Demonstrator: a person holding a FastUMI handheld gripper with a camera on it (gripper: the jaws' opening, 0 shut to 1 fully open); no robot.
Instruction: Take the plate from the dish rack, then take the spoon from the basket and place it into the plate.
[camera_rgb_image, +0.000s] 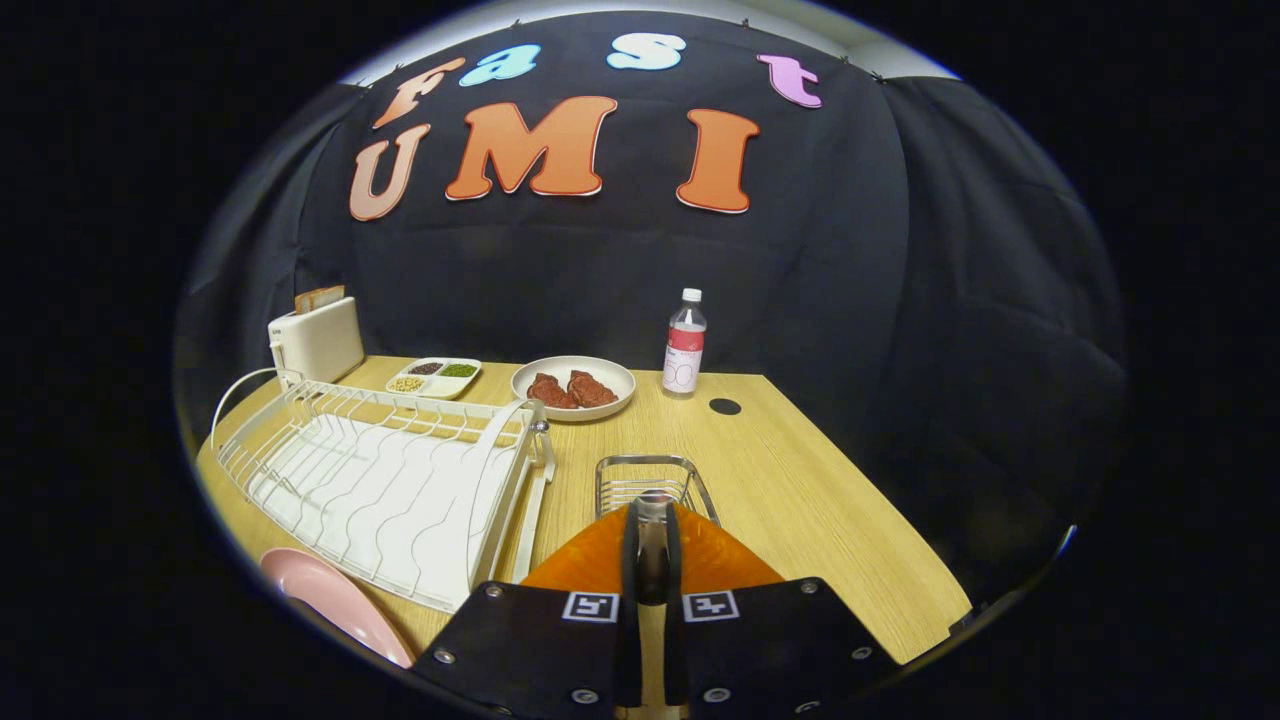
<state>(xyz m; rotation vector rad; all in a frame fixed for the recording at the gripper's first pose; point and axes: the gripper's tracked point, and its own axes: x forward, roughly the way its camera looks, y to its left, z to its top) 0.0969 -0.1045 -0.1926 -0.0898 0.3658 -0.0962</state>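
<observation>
Gripping a dark, slim spoon (650, 545), hand-held gripper (650, 580).

Dish rack (400, 480) crowds left; tabletop (800, 480) right open.

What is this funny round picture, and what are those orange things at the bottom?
A person holds a grabbing tool in one hand, and a camera rides on it, looking forward along its fingers. The two orange fingers are squeezed shut on a shiny metal spoon. Just ahead sits a small silver wire basket. Beside it stands a white wire dish rack, and a pink round plate lies on the light wooden table next to the rack. Farther back are a white toaster, a white plate of red meat, a divided snack dish and a clear bottle.
</observation>
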